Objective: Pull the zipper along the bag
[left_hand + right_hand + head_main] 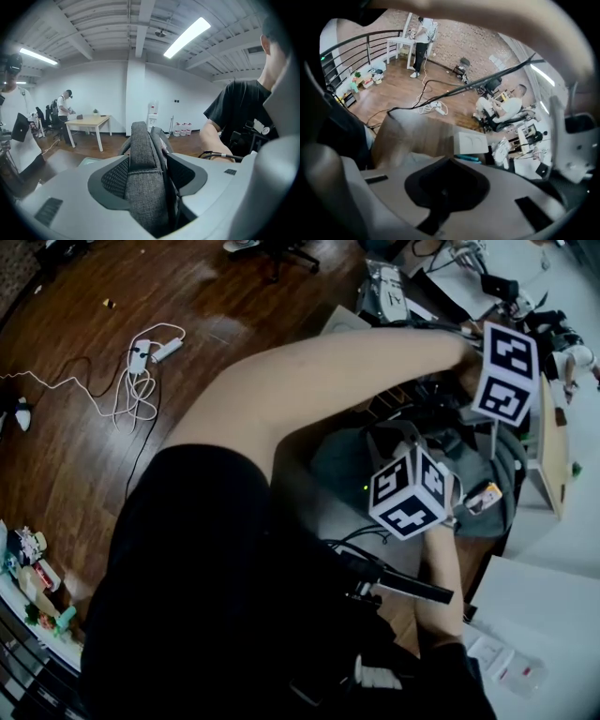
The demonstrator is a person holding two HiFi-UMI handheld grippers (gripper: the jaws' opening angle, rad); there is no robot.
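Two grippers are at the bag (333, 465), a grey fabric bag lying directly in front of the person.

1. Step in hand (judgement): brace and pull. The left gripper (147, 158) clamps a raised fold of the bag's grey fabric, with its pads against the fold on both sides. The right gripper (448, 176) is clenched, pads together. Something dark sits at the pads, but it cannot be identified as the zipper pull. How far the zipper has run is not visible.

2. Next move (judgement): confirm that the pull is pinched. Then draw it along the seam while the left gripper holds the fabric taut. Slack fabric may jam the slider.

3. Pose: the left arm (328, 381) reaches fully across to the far side of the bag, with its gripper facing back toward the person. The right forearm (441, 592) enters from the near side, with its gripper tilted steeply down.
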